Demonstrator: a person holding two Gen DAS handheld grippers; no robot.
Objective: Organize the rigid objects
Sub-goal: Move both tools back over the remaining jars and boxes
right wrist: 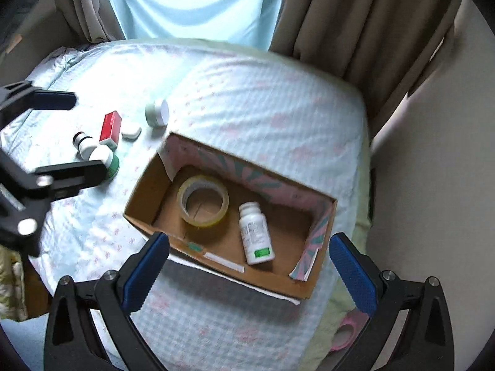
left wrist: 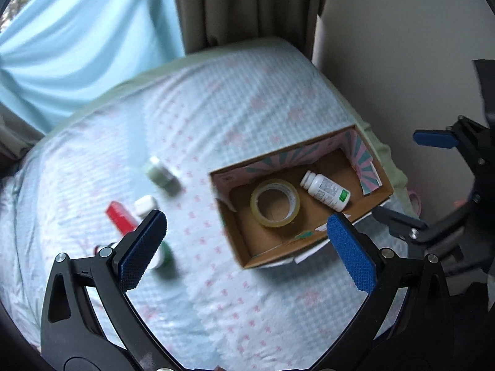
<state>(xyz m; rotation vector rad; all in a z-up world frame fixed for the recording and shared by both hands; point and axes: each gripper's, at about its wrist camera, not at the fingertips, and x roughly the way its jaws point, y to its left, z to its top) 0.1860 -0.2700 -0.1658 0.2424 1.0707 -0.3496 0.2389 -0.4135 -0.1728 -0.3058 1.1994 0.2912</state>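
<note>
Closest in, the left claw (left wrist: 246, 241) hangs above the bed (left wrist: 198, 293) with its blue pads spread wide and nothing between them; the right claw (right wrist: 249, 266) is likewise released and empty, poised over the near edge of the cardboard box (right wrist: 154, 191). That box sits open on the pale checked bedcover toward the right side of the bed, its inner walls lined with pink and teal paper. Inside it a roll of clear tape (right wrist: 202, 201) lies flat at the left end, and just beside it a white pill bottle (right wrist: 256, 233) lies on its side, green mark on the label, cap pointing to the far wall. Left of the box, out on the cover, a small cluster waits: a green bottle with a white cap (right wrist: 106, 159), a little white bottle with a black collar (right wrist: 83, 145) touching it, a red carton (right wrist: 110, 130) and a small white case (right wrist: 131, 132) just beside that. A bit farther off lies a round jar (right wrist: 157, 113) on its side. Beyond the bed hang beige curtains (right wrist: 355, 21) with a light blue sheer (right wrist: 191, 0) between them.
</note>
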